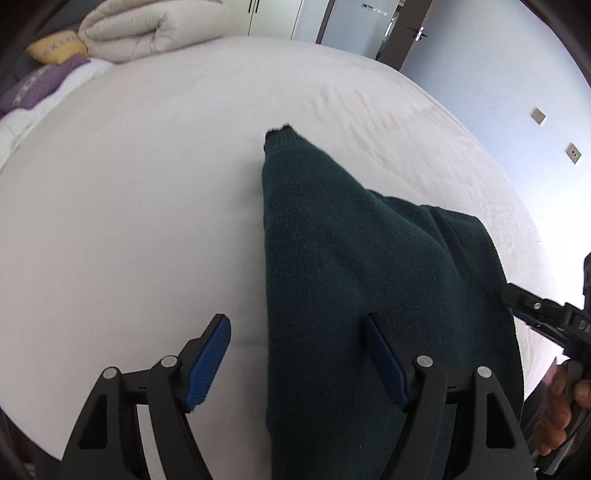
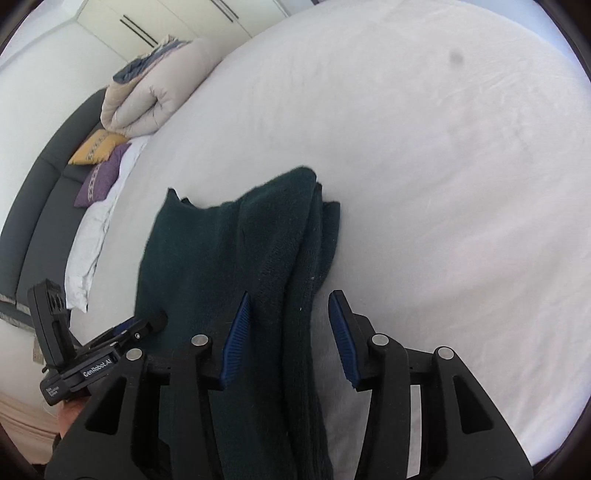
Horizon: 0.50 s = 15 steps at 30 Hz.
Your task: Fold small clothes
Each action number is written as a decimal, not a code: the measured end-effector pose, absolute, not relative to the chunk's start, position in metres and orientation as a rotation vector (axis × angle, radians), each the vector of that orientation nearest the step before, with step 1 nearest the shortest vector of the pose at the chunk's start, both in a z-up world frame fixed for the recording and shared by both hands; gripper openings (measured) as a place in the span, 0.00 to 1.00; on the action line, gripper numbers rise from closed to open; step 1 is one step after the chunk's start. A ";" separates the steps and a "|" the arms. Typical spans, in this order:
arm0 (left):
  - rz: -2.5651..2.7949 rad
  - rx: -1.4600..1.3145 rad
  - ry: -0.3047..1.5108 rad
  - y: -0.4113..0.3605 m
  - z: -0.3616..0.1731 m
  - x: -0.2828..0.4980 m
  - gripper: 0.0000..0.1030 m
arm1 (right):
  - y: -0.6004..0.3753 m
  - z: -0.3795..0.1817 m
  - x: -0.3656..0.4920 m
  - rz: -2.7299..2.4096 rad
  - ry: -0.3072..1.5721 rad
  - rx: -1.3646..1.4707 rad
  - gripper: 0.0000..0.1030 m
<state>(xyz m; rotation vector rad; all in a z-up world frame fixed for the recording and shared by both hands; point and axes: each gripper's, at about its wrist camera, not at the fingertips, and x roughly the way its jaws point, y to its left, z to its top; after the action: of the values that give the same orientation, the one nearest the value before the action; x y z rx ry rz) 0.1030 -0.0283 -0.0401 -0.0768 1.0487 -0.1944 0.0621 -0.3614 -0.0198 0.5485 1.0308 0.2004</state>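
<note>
A dark green knit garment (image 1: 351, 266) lies folded lengthwise on the white bed sheet (image 1: 129, 221). My left gripper (image 1: 295, 354) stands open over the garment's near left edge. Its left pad is above bare sheet and its right finger (image 1: 384, 360) is above the knit. In the right wrist view the garment (image 2: 229, 251) runs away from me, with stacked layers along its right side. My right gripper (image 2: 290, 332) is open astride that right edge, and a strip of sheet shows beside the right pad. Each gripper shows in the other's view: right gripper (image 1: 517, 304), left gripper (image 2: 144, 325).
A folded beige duvet (image 1: 147, 33) lies at the head of the bed, with a yellow pillow (image 1: 55, 50) and a purple pillow (image 1: 40, 81) beside it. A dark headboard (image 2: 40, 206) runs along the left. A hand (image 1: 561, 406) holds the right gripper. White sheet (image 2: 461, 184) stretches right of the garment.
</note>
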 end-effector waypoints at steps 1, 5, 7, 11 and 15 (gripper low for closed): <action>-0.185 -0.050 1.013 -0.031 -0.031 0.095 0.70 | -0.368 -0.004 0.049 0.223 1.001 0.563 0.41; -0.215 -0.073 0.985 -0.037 -0.021 0.075 0.70 | -0.362 0.023 0.022 0.363 0.963 0.562 0.41; -0.231 -0.051 0.999 -0.043 -0.028 0.070 0.70 | -0.349 0.019 0.018 0.434 0.989 0.570 0.40; -0.250 -0.099 1.077 -0.051 -0.064 0.083 0.75 | -0.341 -0.025 0.013 0.422 1.088 0.618 0.37; -0.265 -0.165 1.086 -0.037 -0.072 0.081 0.86 | -0.352 -0.065 0.021 0.426 1.067 0.733 0.15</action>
<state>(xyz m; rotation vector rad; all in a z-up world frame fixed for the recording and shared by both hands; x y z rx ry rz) 0.0807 -0.0366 -0.0723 -0.1647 1.0858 -0.2652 0.0206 -0.3521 -0.0646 0.7327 1.0674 0.4261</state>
